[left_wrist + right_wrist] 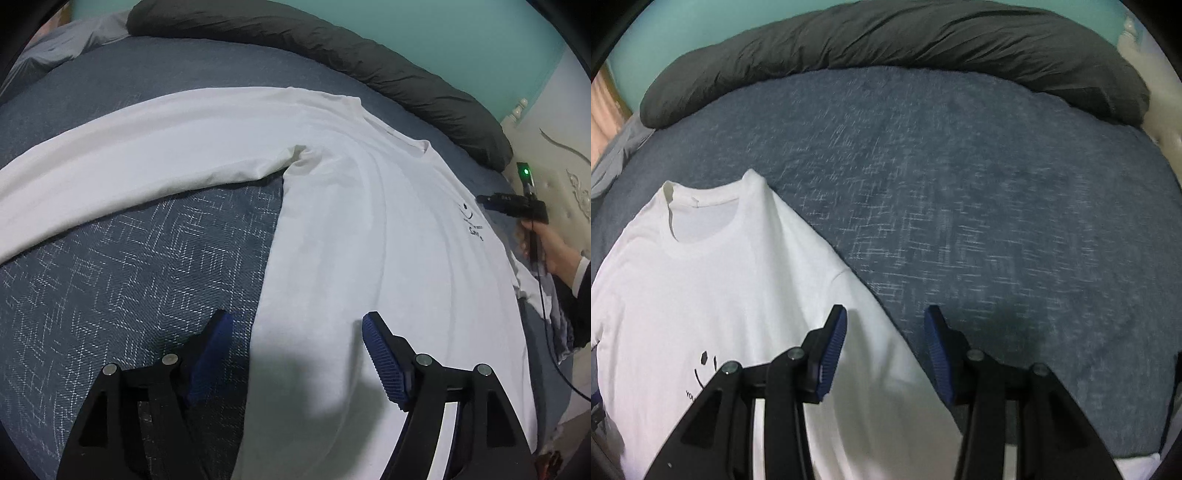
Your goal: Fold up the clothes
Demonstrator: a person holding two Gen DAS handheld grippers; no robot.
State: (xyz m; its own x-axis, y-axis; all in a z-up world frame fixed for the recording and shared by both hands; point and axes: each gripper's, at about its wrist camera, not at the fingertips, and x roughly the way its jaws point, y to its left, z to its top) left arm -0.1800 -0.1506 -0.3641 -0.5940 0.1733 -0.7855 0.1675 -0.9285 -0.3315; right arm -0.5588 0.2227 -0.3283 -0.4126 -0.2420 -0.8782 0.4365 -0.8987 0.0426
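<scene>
We see the white long-sleeved cotton shirt [351, 229] lying flat on the blue patterned bedspread [129, 258], collar toward the dark grey bolster [332, 55], one sleeve stretched sideways. Our left gripper [297, 328] gapes wide, empty; right gripper [884, 325] partly open, empty.

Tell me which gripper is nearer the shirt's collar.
Right. The right gripper hangs over the shoulder edge just below the collar; the left gripper hangs over the shirt's side edge, far down the body.

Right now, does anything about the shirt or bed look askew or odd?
Mostly tidy. The white T-shirt lies face up on the blue bedspread. Its neckline is creased, one side folded up, and the sleeve's underarm is bunched. No damage or spills.
</scene>
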